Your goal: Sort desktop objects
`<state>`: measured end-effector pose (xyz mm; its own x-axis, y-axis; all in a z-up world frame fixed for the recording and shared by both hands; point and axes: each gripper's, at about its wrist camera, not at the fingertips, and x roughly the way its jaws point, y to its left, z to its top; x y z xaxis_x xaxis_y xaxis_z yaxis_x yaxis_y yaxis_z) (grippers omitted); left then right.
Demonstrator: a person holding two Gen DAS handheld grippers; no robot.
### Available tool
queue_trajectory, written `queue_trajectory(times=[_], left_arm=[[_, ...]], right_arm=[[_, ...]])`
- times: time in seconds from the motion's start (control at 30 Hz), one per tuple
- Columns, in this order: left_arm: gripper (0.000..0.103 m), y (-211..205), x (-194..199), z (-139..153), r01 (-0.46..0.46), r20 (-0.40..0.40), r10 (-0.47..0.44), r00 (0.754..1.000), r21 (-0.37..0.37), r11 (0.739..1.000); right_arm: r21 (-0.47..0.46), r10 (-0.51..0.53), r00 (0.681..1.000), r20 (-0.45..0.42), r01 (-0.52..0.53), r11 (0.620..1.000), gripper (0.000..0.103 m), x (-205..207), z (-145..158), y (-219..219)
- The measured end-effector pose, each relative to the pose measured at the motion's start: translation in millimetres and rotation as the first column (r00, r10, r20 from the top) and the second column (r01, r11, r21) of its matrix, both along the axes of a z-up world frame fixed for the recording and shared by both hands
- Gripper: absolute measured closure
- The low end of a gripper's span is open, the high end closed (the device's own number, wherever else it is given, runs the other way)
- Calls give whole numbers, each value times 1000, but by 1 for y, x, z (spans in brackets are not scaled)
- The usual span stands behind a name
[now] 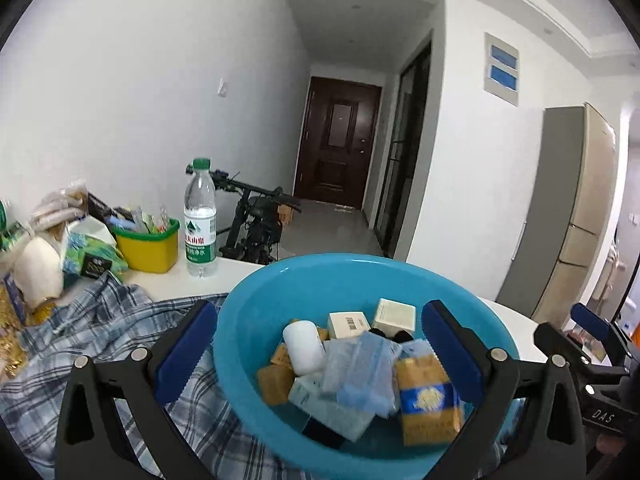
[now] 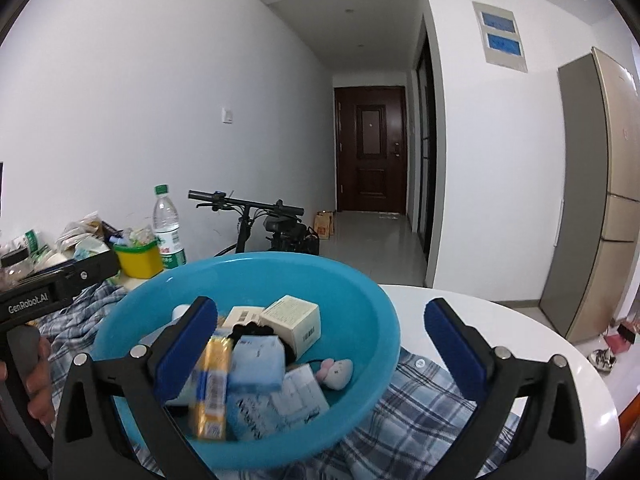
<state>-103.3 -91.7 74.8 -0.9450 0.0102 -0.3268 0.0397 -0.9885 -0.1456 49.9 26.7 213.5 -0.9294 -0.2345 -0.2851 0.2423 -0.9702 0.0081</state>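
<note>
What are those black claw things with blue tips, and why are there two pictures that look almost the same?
A person holds a grabbing tool in each hand, and each tool carries a camera looking out along its two fingers. One picture comes from the left gripper, the other from the right gripper. Both are wide open and hold nothing. Before them a blue basin full of small boxes and packets sits on a checked shirt on a white table. Behind stand a water bottle and a yellow bin.

basin (image 1: 256,312): we see smooth glossy blue plastic
shirt (image 1: 100,332): soft plaid cloth, matt, creased
surface (image 2: 520,328): white, smooth, v. glossy
bottle (image 1: 200,220): clear plastic w/ paper-look label
fingers (image 2: 452,340): matt black plastic, blue ribbed pads, metal rivets
</note>
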Motion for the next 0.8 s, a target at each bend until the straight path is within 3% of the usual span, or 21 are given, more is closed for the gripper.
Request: queue_trajectory(times=[0.13,0.23,0.4,0.63,0.8], left_arm=[[0,13,31,0,17,-23,-18,1000,-56,998],[0,19,56,-10,41,-50,-44,998,-56,998],[0,29,80,-34,53,-27,-55,998,-67,996],[0,59,93,-51,66,-58,-79,995,-208,976],[0,61,91,-64,50,-35,-59,998,-202,978]], right_arm=[[-6,23,1000,-2,-23,1000,0,23,-1,2],[11,17,1000,-16,-17,1000,0,40,-7,6],[35,-2,1000,-24,3,999,0,63,-23,18],[45,12,1000,10,-13,999,0,76,-45,23],[50,31,999,-12,-30,998,0,85,-53,21]])
